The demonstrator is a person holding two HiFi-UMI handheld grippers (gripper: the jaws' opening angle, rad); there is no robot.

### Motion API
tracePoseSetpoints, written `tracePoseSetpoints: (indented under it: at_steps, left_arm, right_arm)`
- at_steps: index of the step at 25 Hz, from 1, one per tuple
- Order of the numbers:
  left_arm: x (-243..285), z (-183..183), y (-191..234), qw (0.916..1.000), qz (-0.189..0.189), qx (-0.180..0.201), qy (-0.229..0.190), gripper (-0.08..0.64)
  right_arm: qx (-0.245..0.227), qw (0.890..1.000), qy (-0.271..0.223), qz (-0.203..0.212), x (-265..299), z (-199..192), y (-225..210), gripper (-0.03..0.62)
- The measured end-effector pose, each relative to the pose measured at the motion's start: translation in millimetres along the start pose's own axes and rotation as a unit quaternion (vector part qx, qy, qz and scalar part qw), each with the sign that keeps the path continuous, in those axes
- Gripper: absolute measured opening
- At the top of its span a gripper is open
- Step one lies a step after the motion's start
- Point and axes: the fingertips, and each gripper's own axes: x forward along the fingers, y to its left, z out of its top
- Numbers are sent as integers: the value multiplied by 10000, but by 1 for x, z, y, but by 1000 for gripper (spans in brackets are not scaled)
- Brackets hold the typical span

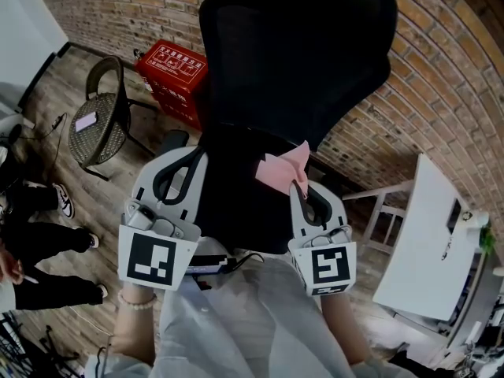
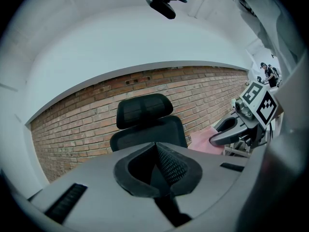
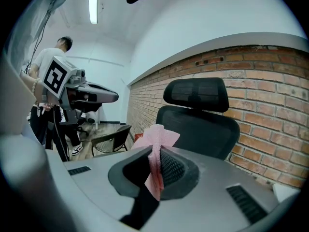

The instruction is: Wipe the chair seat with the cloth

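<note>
Right gripper (image 3: pixel 157 167): jaws clamped on the pink cloth (image 3: pixel 159 138), with a fold pinched between the pads, a loose part fanning above the tips and a short tail hanging below. It hangs over the right side of the black chair seat (image 1: pixel 236 199); whether the cloth touches the seat cannot be told. Left gripper (image 1: pixel 187 164): jaws closed together with nothing between them, over the seat's left side. Backrest (image 1: pixel 303 53): black mesh with a headrest, rising behind the seat against the brick wall (image 1: pixel 441 93). Surroundings: a red box (image 1: pixel 175 75) and a wicker chair (image 1: pixel 98 124) to the left, a white table (image 1: pixel 429 239) to the right. Step in hand, by judgement: cloth gripped and poised at the seat, wiping not evidently begun. Next move calls for lowering the cloth until its free part lies on the seat, then sweeping across with the clamp kept firm. Little cloth hangs below the jaws, so the tips may rub the seat.
</note>
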Motion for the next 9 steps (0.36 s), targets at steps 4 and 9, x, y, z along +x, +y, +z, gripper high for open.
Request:
tracePoseSetpoints:
  at_steps: [4, 9]
  left_arm:
    - [0, 0, -1, 10000, 0, -1, 15, 18]
    - [-1, -1, 1, 10000, -28, 26, 21, 18]
  right_arm:
    - [27, 10000, 15, -12, -1, -1, 0, 55]
    - [33, 10000, -33, 25, 3, 0, 4, 55]
